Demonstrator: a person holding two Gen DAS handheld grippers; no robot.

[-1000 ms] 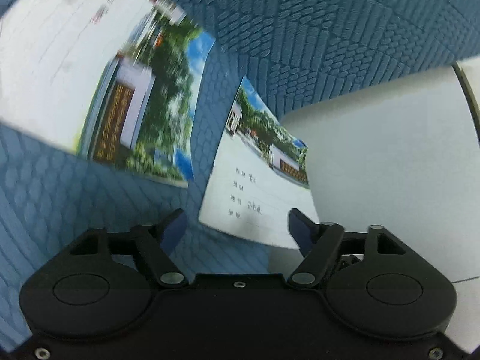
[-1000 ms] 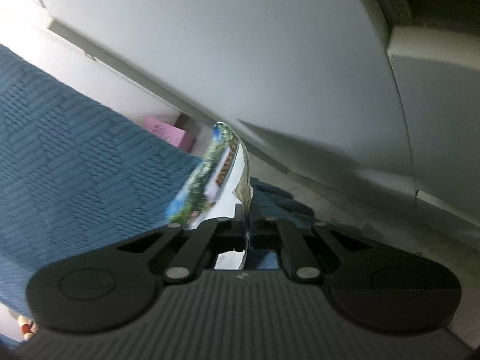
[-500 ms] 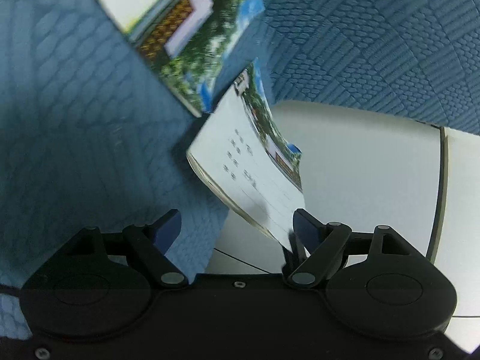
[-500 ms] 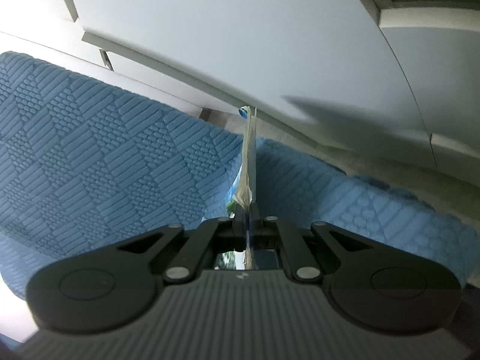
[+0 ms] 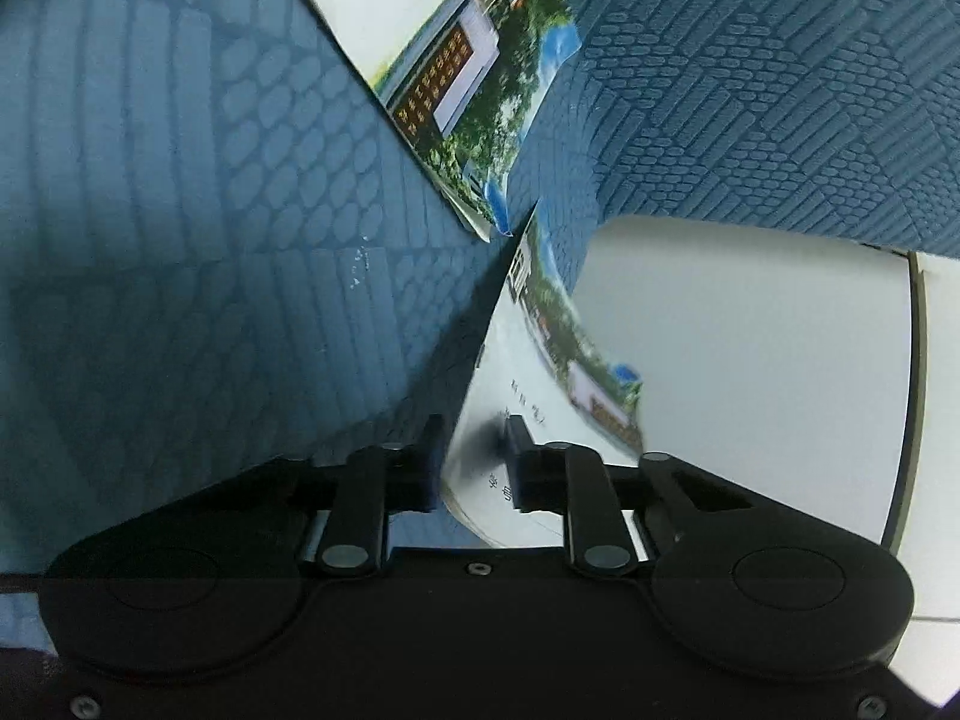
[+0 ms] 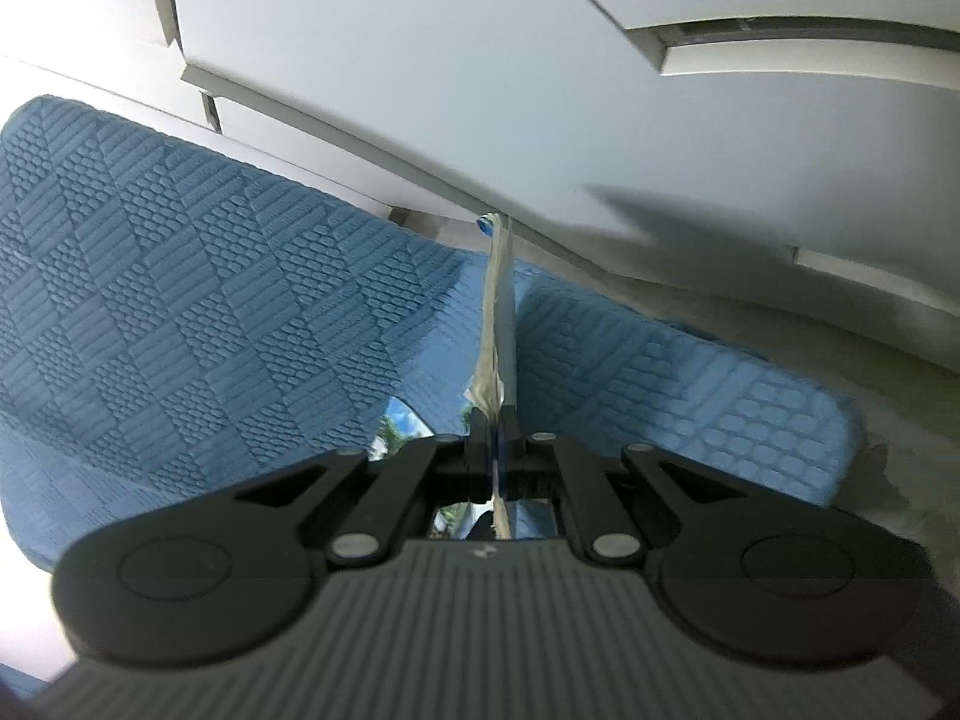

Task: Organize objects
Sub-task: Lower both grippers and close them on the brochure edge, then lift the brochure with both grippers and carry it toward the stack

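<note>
The left tool (image 5: 471,456) has just been closing and now clamps the near edge of a white booklet (image 5: 540,372); its long axis runs away from the tool, its photo strip toward the white worktop (image 5: 750,360), over the blue mat (image 5: 180,210); the right tool (image 6: 495,438), tilted downward, is pinched together on a second booklet (image 6: 498,294), edge-on above the mat.

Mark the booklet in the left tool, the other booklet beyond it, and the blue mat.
near booklet (image 5: 540,402), left wrist view, white cover.
far booklet (image 5: 474,96), left wrist view, printed photo.
blue mat (image 5: 180,210), left wrist view, bare textured surface.
</note>
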